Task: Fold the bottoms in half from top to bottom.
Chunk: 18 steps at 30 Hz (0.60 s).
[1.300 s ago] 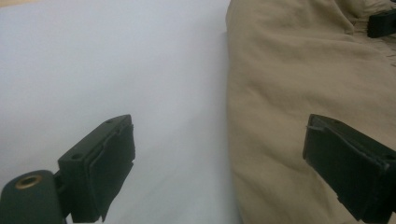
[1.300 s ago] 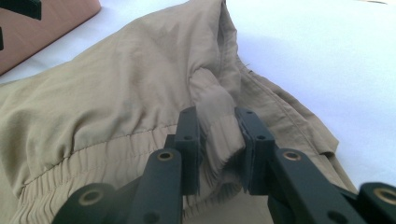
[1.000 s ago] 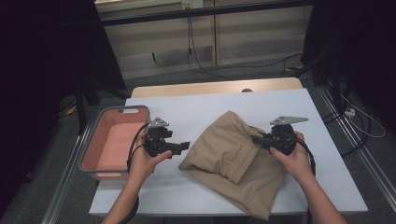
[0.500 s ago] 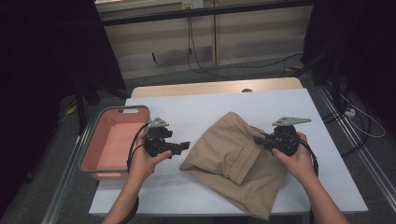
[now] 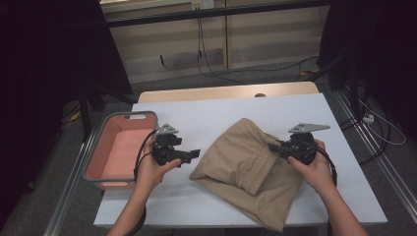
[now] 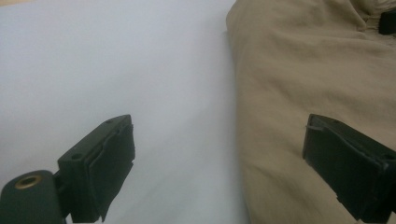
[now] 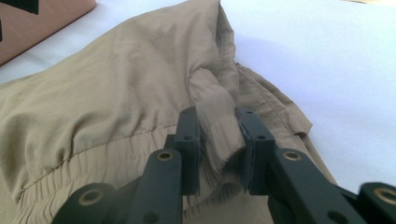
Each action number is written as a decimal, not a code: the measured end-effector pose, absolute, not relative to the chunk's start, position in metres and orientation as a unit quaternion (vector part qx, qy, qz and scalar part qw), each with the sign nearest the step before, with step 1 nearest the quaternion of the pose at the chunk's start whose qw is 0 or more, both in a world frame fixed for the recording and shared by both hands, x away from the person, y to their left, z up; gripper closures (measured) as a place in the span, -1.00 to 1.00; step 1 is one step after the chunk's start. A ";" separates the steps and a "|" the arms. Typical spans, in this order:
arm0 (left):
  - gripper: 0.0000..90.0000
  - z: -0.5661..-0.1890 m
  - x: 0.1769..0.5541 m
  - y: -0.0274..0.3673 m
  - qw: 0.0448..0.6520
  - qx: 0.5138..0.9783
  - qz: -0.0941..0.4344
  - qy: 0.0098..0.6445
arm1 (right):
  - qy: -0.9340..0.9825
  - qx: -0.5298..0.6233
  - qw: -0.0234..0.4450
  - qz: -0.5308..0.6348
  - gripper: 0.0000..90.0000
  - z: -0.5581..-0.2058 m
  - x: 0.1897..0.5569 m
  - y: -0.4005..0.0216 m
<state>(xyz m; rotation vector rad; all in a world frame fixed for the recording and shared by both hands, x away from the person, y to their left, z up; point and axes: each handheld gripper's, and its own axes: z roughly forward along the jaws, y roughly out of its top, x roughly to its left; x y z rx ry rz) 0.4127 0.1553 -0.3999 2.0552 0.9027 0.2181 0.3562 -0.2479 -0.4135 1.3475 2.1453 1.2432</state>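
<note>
The tan garment [image 5: 251,164] lies crumpled in a rough fold on the white table [image 5: 206,118], right of centre, its lower corner reaching toward the near edge. Folding looks barely begun: the right gripper [image 7: 218,140] pinches a bunched bit of the elastic hem, while the left gripper [image 5: 189,155], jaws spread and empty, hovers just beside the cloth's left edge. Bare table lies behind and left, before the pink bin [image 5: 120,150].
</note>
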 end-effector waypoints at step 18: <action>-0.79 -0.399 0.413 0.156 0.430 0.823 0.089 0.360 | 0.749 0.471 0.164 0.435 0.61 -0.411 0.353 -0.250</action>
